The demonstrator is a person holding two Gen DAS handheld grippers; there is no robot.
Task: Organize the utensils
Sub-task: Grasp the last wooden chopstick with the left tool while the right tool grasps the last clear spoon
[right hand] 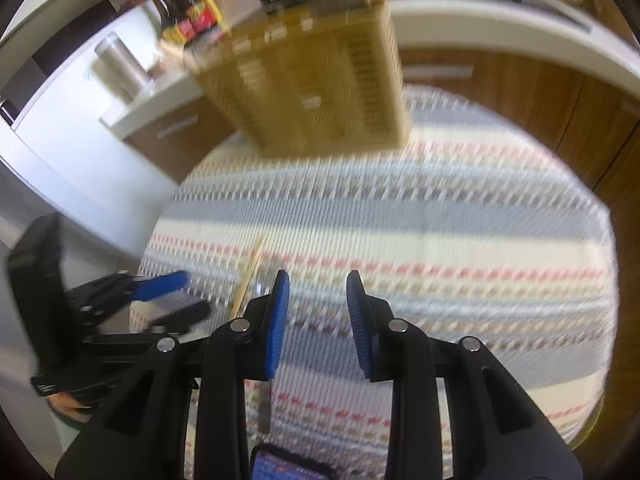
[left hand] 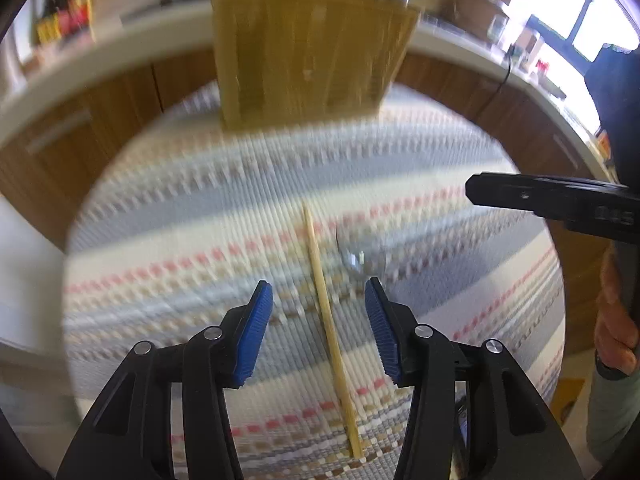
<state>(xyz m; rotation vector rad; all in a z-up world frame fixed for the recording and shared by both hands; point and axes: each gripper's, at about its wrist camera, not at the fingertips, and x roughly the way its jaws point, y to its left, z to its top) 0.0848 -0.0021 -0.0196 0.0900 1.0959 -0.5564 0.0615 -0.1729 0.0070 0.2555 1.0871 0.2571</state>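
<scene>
Left tool [left hand: 319, 312] released, straddling chopstick [left hand: 328, 312] on bench [left hand: 200, 208]; spoon [left hand: 354, 258] clear only here. Right tool [right hand: 318, 312] released, empty; its view alone shows phone [right hand: 288, 464].

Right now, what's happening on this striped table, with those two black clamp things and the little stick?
A person is tidying utensils with two handheld grippers. The left gripper, blue-padded and open, hangs over a thin wooden chopstick lying on the round striped woven tablecloth, the stick between its fingers but not yet pinched. A shiny metal spoon lies right beside it. The right gripper is open and holds nothing. A yellow slatted utensil holder stands at the table's far edge.
</scene>
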